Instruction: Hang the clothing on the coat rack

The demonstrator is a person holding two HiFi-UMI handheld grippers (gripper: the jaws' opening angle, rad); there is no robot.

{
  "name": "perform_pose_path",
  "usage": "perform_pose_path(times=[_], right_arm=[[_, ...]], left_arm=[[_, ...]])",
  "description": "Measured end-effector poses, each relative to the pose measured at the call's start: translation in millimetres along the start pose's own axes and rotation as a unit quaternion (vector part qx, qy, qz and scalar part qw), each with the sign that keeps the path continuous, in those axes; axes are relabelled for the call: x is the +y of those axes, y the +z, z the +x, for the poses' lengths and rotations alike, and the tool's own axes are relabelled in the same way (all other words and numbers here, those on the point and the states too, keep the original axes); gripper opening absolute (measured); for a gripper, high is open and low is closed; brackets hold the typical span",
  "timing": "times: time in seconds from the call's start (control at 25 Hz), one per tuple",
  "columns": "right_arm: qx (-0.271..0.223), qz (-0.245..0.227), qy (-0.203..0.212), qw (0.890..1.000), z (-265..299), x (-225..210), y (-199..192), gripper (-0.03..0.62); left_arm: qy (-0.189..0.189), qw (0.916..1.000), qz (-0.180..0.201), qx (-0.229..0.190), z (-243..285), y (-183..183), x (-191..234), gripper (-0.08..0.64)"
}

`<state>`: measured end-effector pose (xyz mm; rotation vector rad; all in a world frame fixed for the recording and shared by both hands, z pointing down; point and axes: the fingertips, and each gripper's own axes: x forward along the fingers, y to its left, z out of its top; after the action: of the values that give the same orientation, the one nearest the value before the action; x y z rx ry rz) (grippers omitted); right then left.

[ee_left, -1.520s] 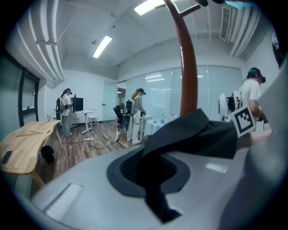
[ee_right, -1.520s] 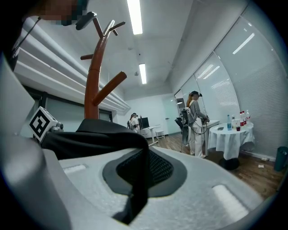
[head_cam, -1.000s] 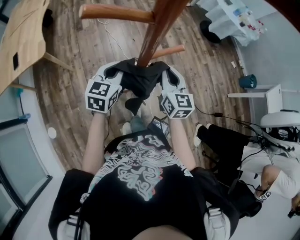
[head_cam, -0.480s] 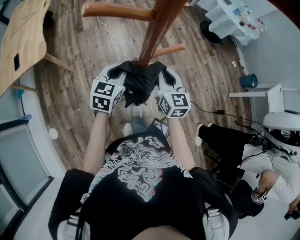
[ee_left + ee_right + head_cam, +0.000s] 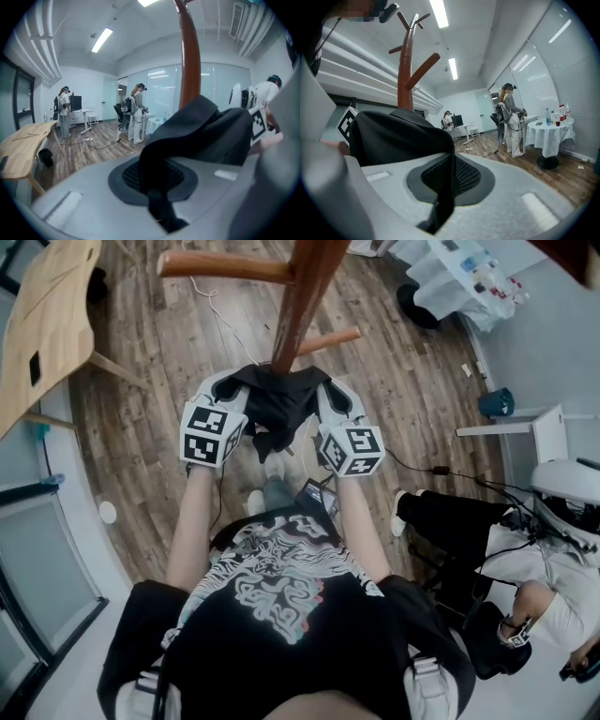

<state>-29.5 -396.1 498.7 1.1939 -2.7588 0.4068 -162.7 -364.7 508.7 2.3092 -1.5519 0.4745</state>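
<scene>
A black garment is stretched between my two grippers, just in front of the brown wooden coat rack pole. My left gripper is shut on the garment's left edge, where the black cloth runs out from between its jaws. My right gripper is shut on the right edge, with the cloth pinched in the same way. The rack's pole rises right behind the cloth, and its upper pegs fork above. One peg sticks out to the left over my hands.
A wooden table stands at the left. A white-clothed round table is at the back right. A seated person in black trousers is close on my right. Cables lie on the wood floor. Other people stand far off.
Both grippers have carried the garment slightly up and toward the rack pole; both keep their hold on it.
</scene>
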Motion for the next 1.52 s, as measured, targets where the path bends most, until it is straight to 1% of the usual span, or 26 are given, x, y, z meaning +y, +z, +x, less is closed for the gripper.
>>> perform_pose_path(times=[0.08,0.16,0.24,0.32,0.44,0.52,0.68,0.84,0.96,1.2,1.52], right_arm=[[-0.002,0.006,-0.001,1.0,-1,-2,2,0.017],[-0.004,0.018,-0.006,1.0,-3,-5,2,0.064],[-0.003,0.027,-0.007,1.0,-7,-5,1,0.067],[0.0,0.026,-0.008,1.0,-10,-4,-2,0.067],[0.001,0.025,-0.01,1.0,-14,-3,-2,0.067],[0.003,0.032,-0.01,0.999,-16,-4,-3,0.067],[0.006,0.047,-0.005,0.999,-20,-4,-4,0.069],[0.009,0.055,-0.005,0.998,-27,-4,-8,0.071],[0.013,0.062,-0.005,0.998,-32,-6,-11,0.089],[0.012,0.058,-0.01,0.998,-42,-7,-13,0.091],[0.011,0.052,-0.022,0.998,-58,-5,-13,0.091]], left_arm=[[0.0,0.9999,0.011,0.006,-1,1,-3,0.003],[0.004,0.9995,0.029,0.011,-4,2,-5,0.004],[0.008,0.9991,0.041,0.011,-7,2,-7,0.005],[0.009,0.9989,0.045,0.011,-10,2,-9,0.006],[0.008,0.9993,0.035,0.007,-12,2,-8,0.014],[0.007,0.9996,0.027,0.005,-14,2,-7,0.023],[0.01,0.9997,0.023,-0.001,-21,5,-6,0.051],[0.011,0.9997,0.019,-0.004,-29,5,-6,0.052],[0.011,0.9998,0.017,-0.005,-33,4,-10,0.051],[0.017,0.9996,0.021,-0.011,-41,4,-14,0.052],[0.013,0.9996,0.021,-0.017,-53,5,-22,0.052]])
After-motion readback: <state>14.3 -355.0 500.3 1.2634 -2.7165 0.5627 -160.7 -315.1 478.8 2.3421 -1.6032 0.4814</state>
